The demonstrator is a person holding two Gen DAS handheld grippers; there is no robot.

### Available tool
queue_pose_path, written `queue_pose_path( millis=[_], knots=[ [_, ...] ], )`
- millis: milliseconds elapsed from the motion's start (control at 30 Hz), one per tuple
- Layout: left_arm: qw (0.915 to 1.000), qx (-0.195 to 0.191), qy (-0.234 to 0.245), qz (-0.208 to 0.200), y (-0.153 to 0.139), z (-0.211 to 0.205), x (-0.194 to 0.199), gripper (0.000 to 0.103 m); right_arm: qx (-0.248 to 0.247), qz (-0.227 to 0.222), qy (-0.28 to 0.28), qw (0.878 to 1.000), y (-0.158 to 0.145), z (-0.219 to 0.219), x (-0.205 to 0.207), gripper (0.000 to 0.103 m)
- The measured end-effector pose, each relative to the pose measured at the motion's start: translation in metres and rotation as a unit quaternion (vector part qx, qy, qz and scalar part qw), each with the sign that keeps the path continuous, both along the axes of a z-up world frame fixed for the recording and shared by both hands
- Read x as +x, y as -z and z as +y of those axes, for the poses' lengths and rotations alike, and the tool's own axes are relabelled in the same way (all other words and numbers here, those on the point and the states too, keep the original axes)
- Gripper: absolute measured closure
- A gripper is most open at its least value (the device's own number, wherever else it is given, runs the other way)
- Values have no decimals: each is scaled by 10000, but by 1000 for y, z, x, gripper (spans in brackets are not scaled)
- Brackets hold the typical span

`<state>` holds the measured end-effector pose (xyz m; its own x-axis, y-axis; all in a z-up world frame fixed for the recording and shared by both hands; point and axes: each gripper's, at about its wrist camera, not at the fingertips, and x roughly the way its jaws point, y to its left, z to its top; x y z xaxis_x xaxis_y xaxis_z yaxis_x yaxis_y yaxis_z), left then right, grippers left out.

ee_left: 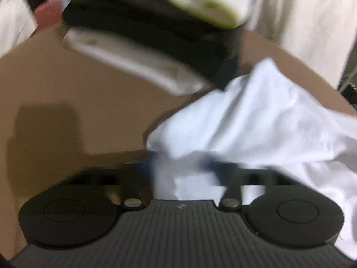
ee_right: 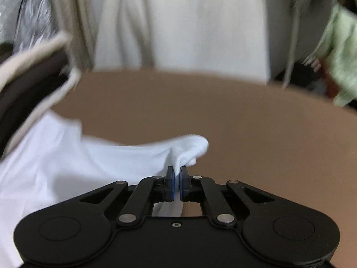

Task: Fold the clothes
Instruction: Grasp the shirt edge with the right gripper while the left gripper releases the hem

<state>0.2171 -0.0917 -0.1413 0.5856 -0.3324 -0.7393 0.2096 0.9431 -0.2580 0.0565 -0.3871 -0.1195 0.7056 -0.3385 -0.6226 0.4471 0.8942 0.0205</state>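
your right tool (ee_right: 176, 179) is clenched on the white garment (ee_right: 67, 156): the two blue pads (ee_right: 171, 182) pinch a raised fold of the cloth between them, with a rounded bunch of fabric standing just past the tips at 12 o'clock. the rest of the garment spreads away to 9 o'clock across the brown counter (ee_right: 245, 122).

your left tool (ee_left: 180, 169) is blurred, and white cloth covers the gap between its fingers, so you cannot see the pads plainly; the jaws sit nearly closed, with the white garment (ee_left: 256, 116) bunched between them. from this tool the garment heaps up toward 2 o'clock, crumpled, lying on the counter (ee_left: 67, 84).

at 12 o'clock from the left tool sits a stack of folded clothes (ee_left: 145, 33), dark layers over a pale one, with something white edged in green (ee_left: 200, 4) on top. the stack is close to the far corner of the garment. a red thing (ee_left: 48, 13) shows at 10 o'clock, too blurred to name.

beyond the counter's far edge hangs pale cloth (ee_right: 183, 22), and a light green fabric (ee_right: 341, 55) lies at 2 o'clock from the right tool.
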Motion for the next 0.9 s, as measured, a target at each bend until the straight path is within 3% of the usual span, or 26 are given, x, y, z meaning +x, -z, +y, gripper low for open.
queue_pose_path(
  millis=[133,200,233,300,400,467,533,667,700,767,867,900],
  knots=[
    [9917,-960,776,-363,-26,-14,-16,90,-717,-253,439,9961,-54,-15,-12,98],
    [9787,-1404,1492,-106,-32,-25,-23,89,-1031,-267,605,9925,-72,-25,-21,98],
    [9730,-1439,1798,172,-32,-34,-26,88,-1124,-242,683,9910,-78,-31,-25,98],
    [9609,-1278,2354,696,-25,-53,-34,86,-1027,-152,850,9910,-78,-47,-38,98],
    [9594,-400,2723,620,-18,-82,-54,68,-921,70,894,9917,-67,-63,-65,98],
    [9633,-72,2665,322,-22,-91,-58,54,-896,241,798,9925,-54,-65,-79,98],
    [9691,-299,2448,116,-29,-86,-53,49,-862,277,666,9937,-42,-62,-95,98],
    [9718,-1601,1702,329,-35,-55,-34,39,-671,123,429,9967,-18,-58,-124,98],
    [9731,-1732,1473,366,-35,-50,-24,39,-609,82,406,9973,-12,-59,-129,98],
    [9808,-1627,1050,221,-36,-47,-18,39,-462,18,348,9983,-4,-62,-137,98],
    [9887,-1417,393,310,-32,-64,6,39,-237,-114,109,9996,3,-58,-147,98],
    [9883,-1334,558,485,-26,-78,17,39,-186,-131,46,9997,5,-56,-149,98]
  ],
)
